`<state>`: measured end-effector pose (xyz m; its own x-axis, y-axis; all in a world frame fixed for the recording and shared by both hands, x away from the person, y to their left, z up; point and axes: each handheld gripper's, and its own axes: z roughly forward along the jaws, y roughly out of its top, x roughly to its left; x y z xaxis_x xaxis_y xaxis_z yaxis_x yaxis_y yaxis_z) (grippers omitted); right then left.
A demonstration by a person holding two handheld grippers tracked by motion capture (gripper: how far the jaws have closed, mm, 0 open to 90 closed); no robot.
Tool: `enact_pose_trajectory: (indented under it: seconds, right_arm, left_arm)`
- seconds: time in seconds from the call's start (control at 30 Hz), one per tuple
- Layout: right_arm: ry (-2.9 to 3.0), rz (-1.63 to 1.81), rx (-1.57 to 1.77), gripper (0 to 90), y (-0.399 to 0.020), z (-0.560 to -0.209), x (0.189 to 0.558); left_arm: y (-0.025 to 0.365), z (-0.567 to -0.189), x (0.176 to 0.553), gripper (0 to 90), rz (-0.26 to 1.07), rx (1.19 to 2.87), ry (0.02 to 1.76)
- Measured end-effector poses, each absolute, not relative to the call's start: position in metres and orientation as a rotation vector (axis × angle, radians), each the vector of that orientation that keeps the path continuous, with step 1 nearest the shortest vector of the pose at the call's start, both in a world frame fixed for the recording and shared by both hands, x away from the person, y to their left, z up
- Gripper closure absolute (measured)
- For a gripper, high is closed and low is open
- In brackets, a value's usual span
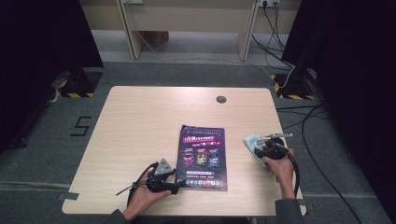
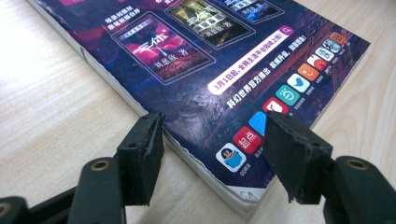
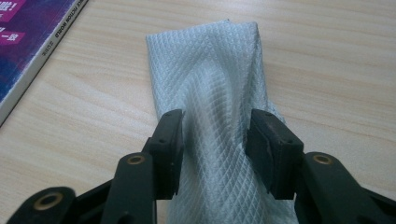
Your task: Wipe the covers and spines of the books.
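on the table [image 1: 140, 116], right gripper [image 3: 215, 135] pinches white cloth [image 3: 210, 65].

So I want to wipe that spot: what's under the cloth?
Bare wooden table shows all around the cloth. The patch beneath is covered, so anything under it cannot be seen.

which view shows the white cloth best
The right gripper view: the folded white diamond-weave cloth lies close up between the right tongs, which pinch its sides. The high view shows it small beside the hand. The left gripper view looks at the purple magazine.
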<state>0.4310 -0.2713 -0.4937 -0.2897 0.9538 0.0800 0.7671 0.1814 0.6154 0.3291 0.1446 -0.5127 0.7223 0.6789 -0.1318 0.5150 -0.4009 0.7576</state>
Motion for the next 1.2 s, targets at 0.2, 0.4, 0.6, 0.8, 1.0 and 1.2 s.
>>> enact_pose_trajectory:
  seconds: [0.2,0.4,0.6,0.8,1.0,1.2]
  right_arm:
    - [2.149,0.836,1.622,67.9,-0.273,-0.494,0.43]
    - [2.139,0.846,1.61,77.7,-0.272,-0.493,0.43]
    - [2.091,0.992,1.605,78.1,-0.269,-0.483,0.429]
    - [2.134,1.067,1.464,78.1,-0.238,-0.461,0.427]
    - [2.256,1.123,1.29,78.0,-0.186,-0.448,0.427]
    - [2.386,1.045,1.205,76.9,-0.144,-0.464,0.434]
  left_arm:
    - [0.144,-0.511,0.325,38.6,0.236,2.116,0.913]
    - [0.141,-0.51,0.315,38.6,0.243,2.134,0.911]
    - [0.139,-0.509,0.307,38.6,0.236,2.143,0.911]
    - [0.138,-0.509,0.293,38.4,0.211,2.155,0.899]
    - [0.138,-0.509,0.287,38.2,0.2,2.161,0.89]
    - [0.139,-0.509,0.287,37.8,0.184,2.161,0.886]
